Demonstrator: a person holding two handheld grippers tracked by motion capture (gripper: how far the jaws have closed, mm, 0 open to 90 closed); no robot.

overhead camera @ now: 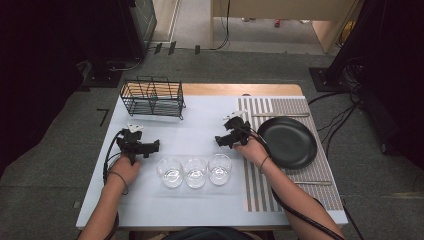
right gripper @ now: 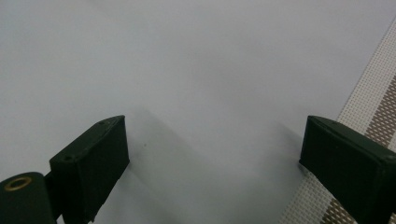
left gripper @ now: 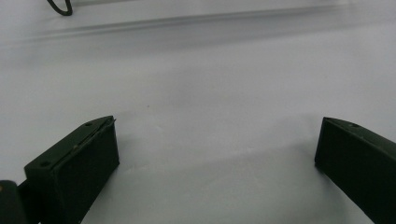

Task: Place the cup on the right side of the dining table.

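Three clear glasses (overhead camera: 195,171) stand in a row near the table's front middle. A black plate (overhead camera: 287,142) lies on a striped placemat (overhead camera: 260,190) at the right. My left gripper (overhead camera: 139,145) hovers left of the glasses, held by a hand. Its jaws stand wide open over bare table in the left gripper view, and nothing lies in the left gripper (left gripper: 217,130). My right gripper (overhead camera: 231,137) is between the glasses and the plate. The right gripper (right gripper: 215,135) is open and holds nothing, and the placemat edge (right gripper: 373,102) lies beside its right jaw.
A black wire rack (overhead camera: 152,96) stands at the back left; one of its feet (left gripper: 60,7) shows far ahead of the left gripper. Thin utensils lie at the placemat's far edge (overhead camera: 280,115) and near edge (overhead camera: 312,183). Dark equipment and cables surround the table.
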